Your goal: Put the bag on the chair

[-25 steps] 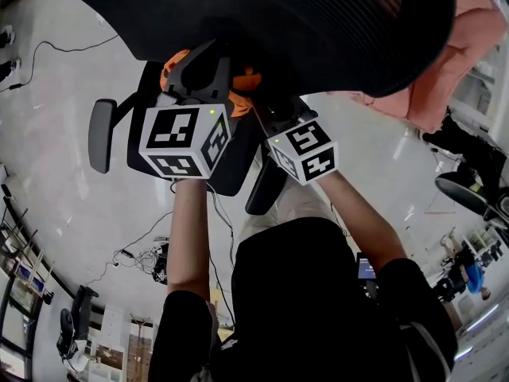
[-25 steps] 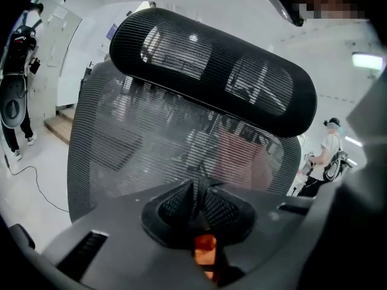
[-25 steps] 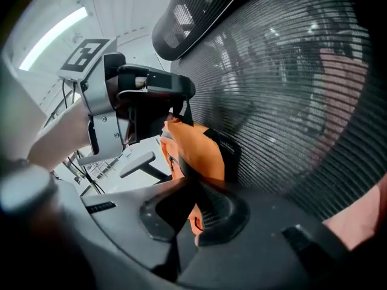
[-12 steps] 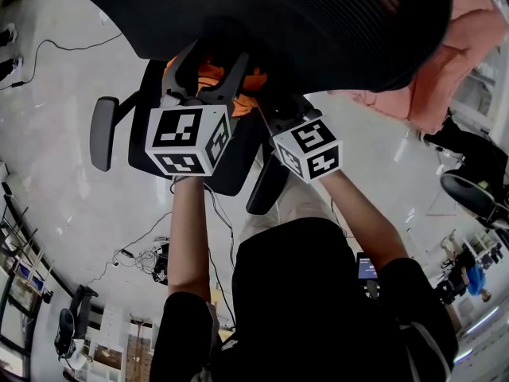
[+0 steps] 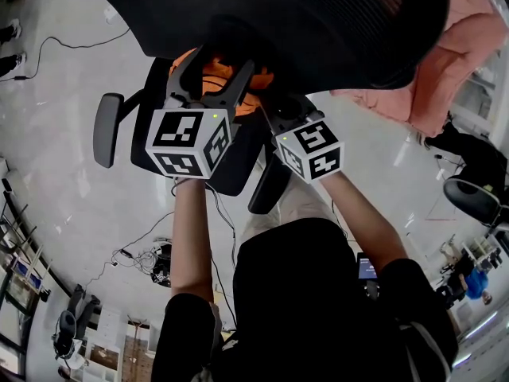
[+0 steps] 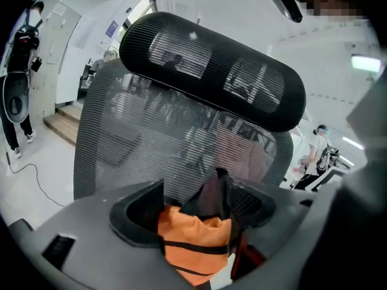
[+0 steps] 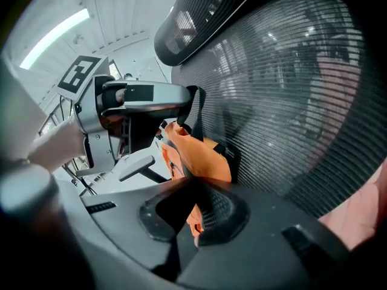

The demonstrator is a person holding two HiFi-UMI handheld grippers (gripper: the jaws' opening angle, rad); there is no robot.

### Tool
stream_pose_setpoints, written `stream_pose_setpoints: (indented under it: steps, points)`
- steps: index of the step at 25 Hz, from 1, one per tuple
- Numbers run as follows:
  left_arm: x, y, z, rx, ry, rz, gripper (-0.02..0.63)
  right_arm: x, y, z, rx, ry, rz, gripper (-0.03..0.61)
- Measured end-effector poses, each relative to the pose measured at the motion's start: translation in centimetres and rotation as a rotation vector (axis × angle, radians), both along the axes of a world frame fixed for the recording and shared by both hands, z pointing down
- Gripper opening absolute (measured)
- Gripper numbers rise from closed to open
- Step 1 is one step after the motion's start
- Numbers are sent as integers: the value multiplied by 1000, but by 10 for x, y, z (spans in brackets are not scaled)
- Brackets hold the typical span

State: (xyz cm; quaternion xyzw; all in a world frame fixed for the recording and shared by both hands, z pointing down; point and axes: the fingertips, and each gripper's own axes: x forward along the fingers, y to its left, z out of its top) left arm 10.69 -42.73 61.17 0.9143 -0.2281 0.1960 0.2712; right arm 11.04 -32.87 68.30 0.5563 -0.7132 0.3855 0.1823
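The orange bag [image 5: 215,78] with black straps lies on the seat of the black mesh office chair [image 5: 318,22], against its backrest [image 6: 151,144]. My left gripper [image 5: 211,64] straddles the bag [image 6: 193,246]. Its jaws are opening and stand wide, and the pads do not press on the fabric. My right gripper [image 5: 280,110] reaches in beside it, mostly hidden under the headrest in the head view. In the right gripper view its jaws [image 7: 195,192] are shut on a fold of the bag [image 7: 202,156], close to the backrest [image 7: 290,101]. The left gripper [image 7: 139,98] shows there too.
The chair's armrest [image 5: 107,130] sticks out at the left. A pink cloth [image 5: 453,62] hangs at the right behind the chair. Cables [image 5: 143,257] lie on the floor near the person's feet. Another chair [image 5: 469,193] stands at the far right. A person [image 6: 18,101] stands farther off.
My left gripper's jaws have gone from shut on the bag to spread wide, leaving it on the seat. The right gripper has barely moved.
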Motion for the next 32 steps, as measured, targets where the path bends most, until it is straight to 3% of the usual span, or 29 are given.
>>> stream_pose_setpoints:
  steps: [10,16,21,27,32]
  points:
    - [-20,22,-26,-9,1,18,305,-9,-1,-29,42,12,-20,2]
    - [-37,37,-56,37,13,7,195,-17,1,-62,88,9,-31,2]
    - [-63,50,-86,78,34,-62,71,-27,8,-97,138,17,-43,2]
    - [-103,78,-133,133,76,-153,20,-47,26,-141,202,36,-66,2]
    - [-124,103,-164,190,80,-179,12,-65,39,-178,265,47,-95,2]
